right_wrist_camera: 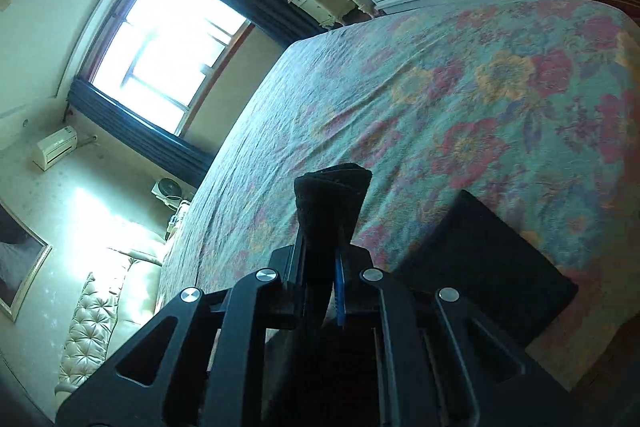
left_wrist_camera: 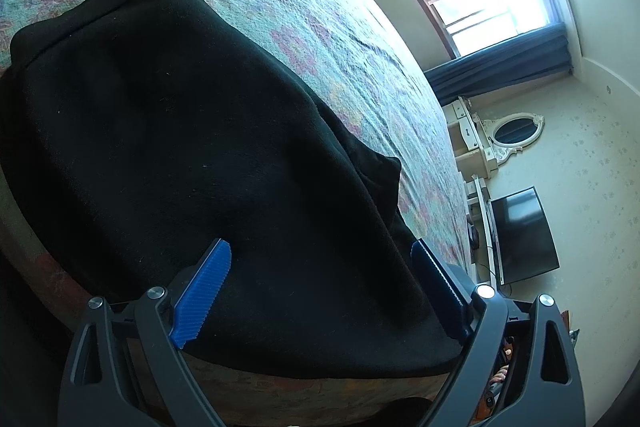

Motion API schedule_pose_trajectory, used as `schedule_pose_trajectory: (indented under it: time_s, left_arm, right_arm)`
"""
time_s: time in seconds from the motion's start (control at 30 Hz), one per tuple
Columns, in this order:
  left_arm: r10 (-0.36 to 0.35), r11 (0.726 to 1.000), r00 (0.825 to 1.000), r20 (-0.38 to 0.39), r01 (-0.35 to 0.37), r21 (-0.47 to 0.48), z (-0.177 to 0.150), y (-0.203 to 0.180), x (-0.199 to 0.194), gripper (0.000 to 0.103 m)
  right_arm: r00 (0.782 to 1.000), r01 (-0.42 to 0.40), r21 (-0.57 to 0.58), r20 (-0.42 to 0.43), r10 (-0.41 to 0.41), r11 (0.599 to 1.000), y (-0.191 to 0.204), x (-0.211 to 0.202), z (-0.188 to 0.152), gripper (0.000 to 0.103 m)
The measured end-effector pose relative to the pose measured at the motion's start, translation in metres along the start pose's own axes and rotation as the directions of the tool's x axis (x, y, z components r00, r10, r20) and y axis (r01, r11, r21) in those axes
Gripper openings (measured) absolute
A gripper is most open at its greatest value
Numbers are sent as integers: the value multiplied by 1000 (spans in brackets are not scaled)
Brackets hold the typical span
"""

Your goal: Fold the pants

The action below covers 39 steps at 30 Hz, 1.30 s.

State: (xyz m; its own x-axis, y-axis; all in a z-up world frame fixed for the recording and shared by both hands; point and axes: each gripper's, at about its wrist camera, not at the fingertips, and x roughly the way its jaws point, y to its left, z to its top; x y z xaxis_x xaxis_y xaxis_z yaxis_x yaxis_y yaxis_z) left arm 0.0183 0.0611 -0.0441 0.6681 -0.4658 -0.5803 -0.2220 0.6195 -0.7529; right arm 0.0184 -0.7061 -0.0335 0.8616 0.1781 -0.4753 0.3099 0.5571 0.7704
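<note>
1. While the left gripper [left_wrist_camera: 322, 291] angles downward over the near edge of the bed [left_wrist_camera: 320, 27], its blue pads [left_wrist_camera: 204, 297] stand wide apart, one at 7 o'clock and one at 5 o'clock in the left wrist view, with nothing pinched between them.
2. The right gripper [right_wrist_camera: 322, 267] is tilted down too, its jaws clamped together on a bunched fold of the black pants [left_wrist_camera: 192, 155] that sticks up past the fingertips toward 12 o'clock.
3. The pants lie on the floral bedspread [right_wrist_camera: 460, 99], a broad dark sheet of soft fabric spreading from the left gripper toward 10 o'clock.
4. In the right wrist view another dark flat part, probably the same garment, lies at 4 o'clock.
</note>
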Motion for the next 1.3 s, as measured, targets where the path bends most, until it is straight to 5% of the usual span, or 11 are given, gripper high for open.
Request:
schedule_pose_trajectory:
  time_s: [0.3, 0.8, 1.0, 1.07, 1.13, 1.3]
  left_arm:
    - [23, 999, 1000, 0, -23, 46, -4, -9, 1, 90]
    - [37, 995, 999, -8, -36, 93, -8, -19, 6, 90]
    - [30, 996, 999, -12, -29, 88, -8, -20, 6, 90]
    - [34, 995, 999, -10, -33, 94, -9, -20, 8, 90]
    - [37, 994, 999, -9, -36, 101, -10, -20, 9, 90]
    - [38, 993, 999, -8, -37, 108, -12, -21, 10, 90]
  right_arm:
    - [996, 88, 110, -42, -83, 990, -75, -5, -32, 10]
    - [993, 104, 208, -80, -89, 973, -123, -5, -55, 10]
    - [998, 54, 291, 20, -63, 955, -143, -33, -46, 25]
    - [993, 61, 308, 82, -90, 950, -146, -47, -38, 48]
    - [990, 68, 309, 97, -102, 949, -152, -53, -30, 57]
    - [994, 92, 240, 33, -103, 966, -156, -42, -21, 59]
